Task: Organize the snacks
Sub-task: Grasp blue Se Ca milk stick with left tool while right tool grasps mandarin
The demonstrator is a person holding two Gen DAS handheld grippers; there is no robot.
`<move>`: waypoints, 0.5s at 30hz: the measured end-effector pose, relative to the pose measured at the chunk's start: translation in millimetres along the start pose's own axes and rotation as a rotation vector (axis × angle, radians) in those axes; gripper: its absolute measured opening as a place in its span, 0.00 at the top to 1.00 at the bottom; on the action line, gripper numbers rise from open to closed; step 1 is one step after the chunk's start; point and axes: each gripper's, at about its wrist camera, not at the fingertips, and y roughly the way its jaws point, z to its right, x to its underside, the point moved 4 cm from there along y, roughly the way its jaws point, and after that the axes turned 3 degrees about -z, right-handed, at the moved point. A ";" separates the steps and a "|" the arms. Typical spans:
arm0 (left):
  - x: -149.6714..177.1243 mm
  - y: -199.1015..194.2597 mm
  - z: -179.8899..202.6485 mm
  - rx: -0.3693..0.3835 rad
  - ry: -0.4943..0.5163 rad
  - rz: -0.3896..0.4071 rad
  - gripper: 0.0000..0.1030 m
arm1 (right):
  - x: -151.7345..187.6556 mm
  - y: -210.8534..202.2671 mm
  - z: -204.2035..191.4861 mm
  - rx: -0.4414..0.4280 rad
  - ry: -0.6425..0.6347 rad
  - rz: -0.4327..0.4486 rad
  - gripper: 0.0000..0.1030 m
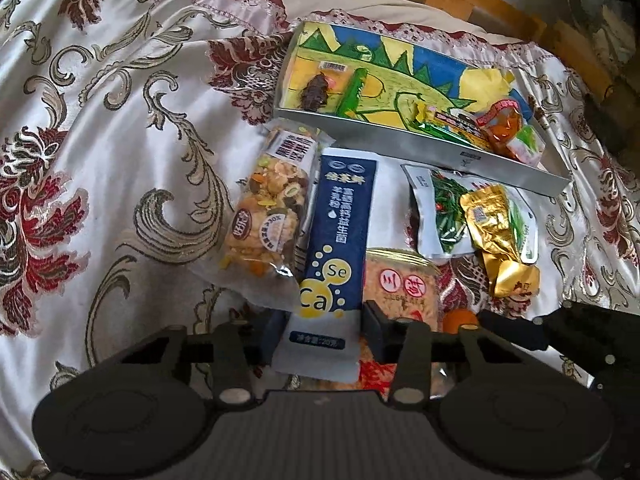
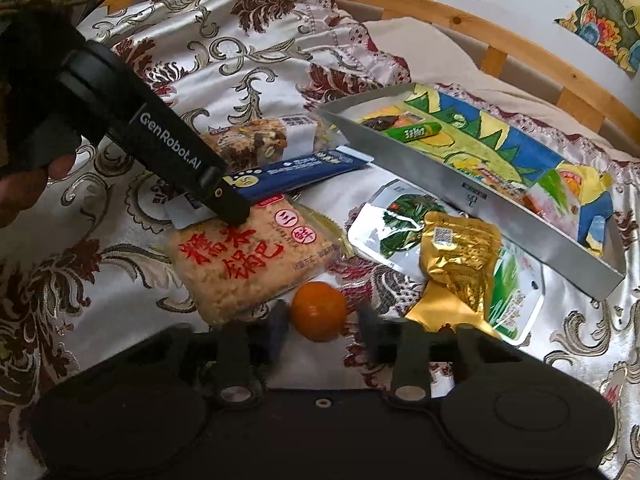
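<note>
The bed's glossy white cover with red and gold flowers carries everything. Largest on it is the shallow silver rectangular tray lined with a bright dinosaur drawing, its long axis running slantwise, a few small snacks inside. In front of the tray lies the long navy-blue powder sachet with yellow bubbles, lengthwise toward the tray, resting over a clear bag of mixed nut crisps and a square pack of rice crackers with red lettering. The left tongs straddle the sachet's near white end; I cannot tell whether they pinch it. The right tongs sit either side of the small round orange tangerine, not quite clenched.
</note>
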 end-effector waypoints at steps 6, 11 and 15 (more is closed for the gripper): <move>5.6 -4.8 7.7 -0.021 0.029 -0.023 0.57 | 0.1 -5.1 1.1 0.000 0.016 0.000 0.68; 18.0 -10.9 15.1 -0.021 0.049 -0.072 0.55 | -1.8 -9.2 4.6 0.003 0.038 0.002 0.69; 15.4 -8.0 16.1 -0.035 0.059 -0.077 0.42 | -0.9 -7.5 3.3 0.003 0.026 -0.001 0.68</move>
